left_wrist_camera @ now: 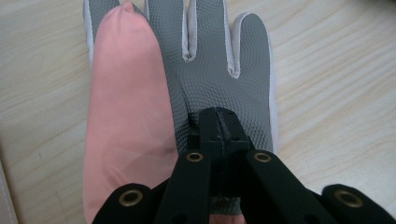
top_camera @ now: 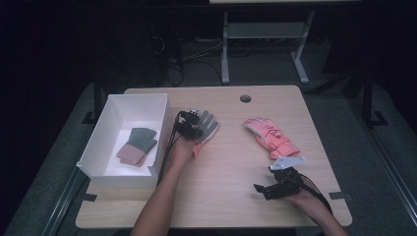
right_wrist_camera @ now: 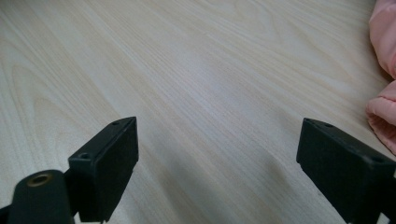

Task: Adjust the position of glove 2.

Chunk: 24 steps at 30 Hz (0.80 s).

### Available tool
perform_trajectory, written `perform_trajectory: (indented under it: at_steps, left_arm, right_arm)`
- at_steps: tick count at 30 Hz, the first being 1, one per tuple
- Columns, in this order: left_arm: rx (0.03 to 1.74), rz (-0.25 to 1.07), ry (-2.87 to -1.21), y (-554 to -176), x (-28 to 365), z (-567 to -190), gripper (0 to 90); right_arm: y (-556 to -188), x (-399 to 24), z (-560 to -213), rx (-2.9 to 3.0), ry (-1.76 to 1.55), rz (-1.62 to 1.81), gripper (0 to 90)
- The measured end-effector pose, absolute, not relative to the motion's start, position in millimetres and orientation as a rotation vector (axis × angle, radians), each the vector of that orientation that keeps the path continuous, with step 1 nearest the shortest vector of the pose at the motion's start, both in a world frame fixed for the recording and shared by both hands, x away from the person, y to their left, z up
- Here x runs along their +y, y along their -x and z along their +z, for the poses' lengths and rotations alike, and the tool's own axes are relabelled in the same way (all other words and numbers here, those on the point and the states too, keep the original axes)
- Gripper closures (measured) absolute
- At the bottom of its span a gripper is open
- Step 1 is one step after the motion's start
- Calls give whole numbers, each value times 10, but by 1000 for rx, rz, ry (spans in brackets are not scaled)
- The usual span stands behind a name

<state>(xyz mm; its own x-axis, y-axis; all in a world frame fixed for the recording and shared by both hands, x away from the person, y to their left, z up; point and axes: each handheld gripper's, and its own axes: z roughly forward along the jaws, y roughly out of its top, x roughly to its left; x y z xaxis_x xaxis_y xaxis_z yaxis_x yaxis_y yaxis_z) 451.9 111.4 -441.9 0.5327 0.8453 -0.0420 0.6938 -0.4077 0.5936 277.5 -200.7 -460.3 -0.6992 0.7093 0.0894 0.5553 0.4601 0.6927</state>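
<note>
Grey glove, pink cuff, flat on table, fingers fwd.

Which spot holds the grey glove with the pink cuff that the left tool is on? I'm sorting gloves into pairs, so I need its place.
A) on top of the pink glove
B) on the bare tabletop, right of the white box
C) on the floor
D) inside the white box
B: the grey glove lies flat on the wooden table just right of the white box, with the left tool closed on its palm.
</note>
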Motion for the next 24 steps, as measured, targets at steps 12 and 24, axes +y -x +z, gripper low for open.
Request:
perform_trajectory:
  at_steps: [12,24]
  left_arm:
    - [1125,162,-2237,-4295,947,-4417,898]
    - [991,18,-2301,-3948,680,-4400,898]
  right_arm:
    - [-2775,-2005,-4603,2497,-1094,1065,124]
    - [-2773,-2005,-4598,2498,-1084,1066,125]
